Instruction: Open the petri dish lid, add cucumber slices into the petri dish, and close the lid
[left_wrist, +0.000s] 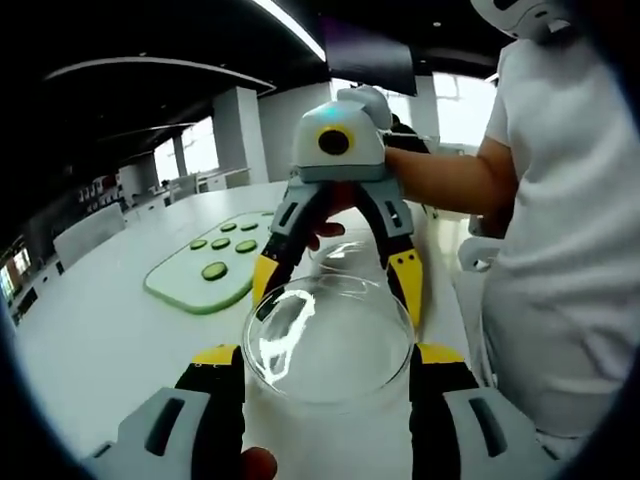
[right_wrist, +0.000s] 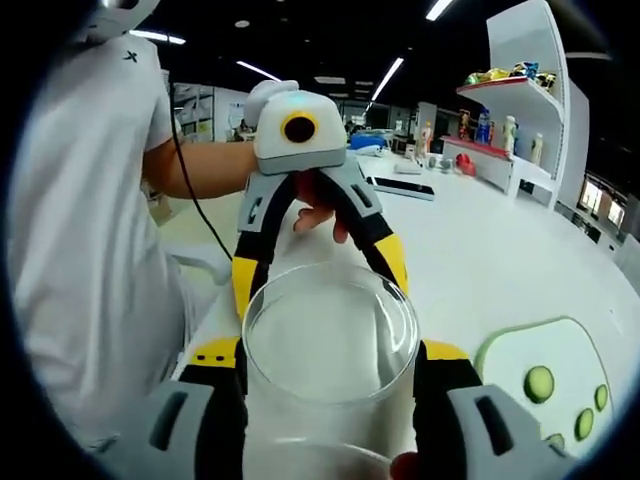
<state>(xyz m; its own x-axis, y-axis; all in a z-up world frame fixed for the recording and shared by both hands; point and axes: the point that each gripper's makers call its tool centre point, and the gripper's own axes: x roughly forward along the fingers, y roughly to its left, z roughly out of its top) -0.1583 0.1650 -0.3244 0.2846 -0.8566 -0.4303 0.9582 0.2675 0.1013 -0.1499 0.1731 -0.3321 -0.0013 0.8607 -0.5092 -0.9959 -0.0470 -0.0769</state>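
Gripping one round, clear petri dish (left_wrist: 328, 340), both tongs close.

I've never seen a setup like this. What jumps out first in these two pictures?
A clear petri dish sits dead centre, gripped between the yellow-tipped jaws of both hand-held tools, the left tool and the right tool, which face each other above a white table. Off to the side lies a pale green cutting board dotted with cucumber slices, and a person in white stands close behind.
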